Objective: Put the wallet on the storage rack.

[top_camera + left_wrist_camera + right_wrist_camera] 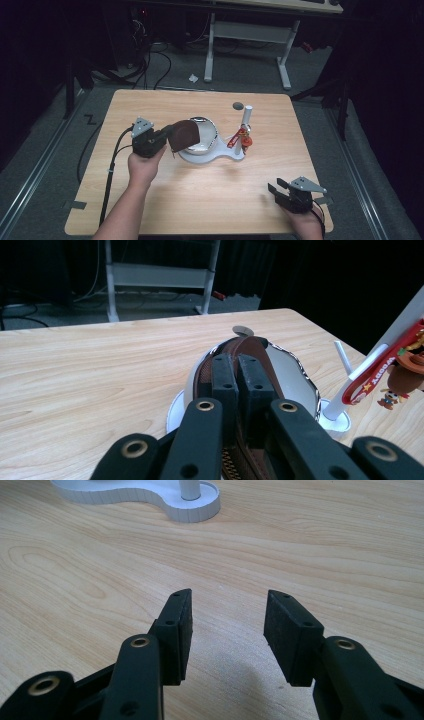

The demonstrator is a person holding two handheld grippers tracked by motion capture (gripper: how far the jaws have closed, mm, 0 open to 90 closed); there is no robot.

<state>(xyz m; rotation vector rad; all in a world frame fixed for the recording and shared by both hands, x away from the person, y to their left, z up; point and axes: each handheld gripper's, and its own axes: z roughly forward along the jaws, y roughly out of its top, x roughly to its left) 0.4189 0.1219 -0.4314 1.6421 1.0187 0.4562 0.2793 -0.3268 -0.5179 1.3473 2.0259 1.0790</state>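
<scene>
My left gripper point(168, 139) is shut on a round brown zippered pouch point(185, 134), holding it on edge just over the left side of a shiny-rimmed white dish point(207, 134). In the left gripper view the jaws point(238, 360) pinch the pouch point(245, 346) along its zipper, with the dish point(292, 375) behind it. The dish sits on a white stand base point(227, 155) with an upright white post point(246, 117). A red keychain strap with a small figure point(239, 138) hangs from the post. My right gripper point(276, 186) rests open near the table's front right corner, nothing between its jaws point(227, 615).
A small grey disc point(238, 105) lies on the wooden table point(200, 195) behind the post. The stand base point(150, 495) is well ahead of the right gripper. Beyond the table's far edge a white desk frame point(247, 35) and cables stand on the floor.
</scene>
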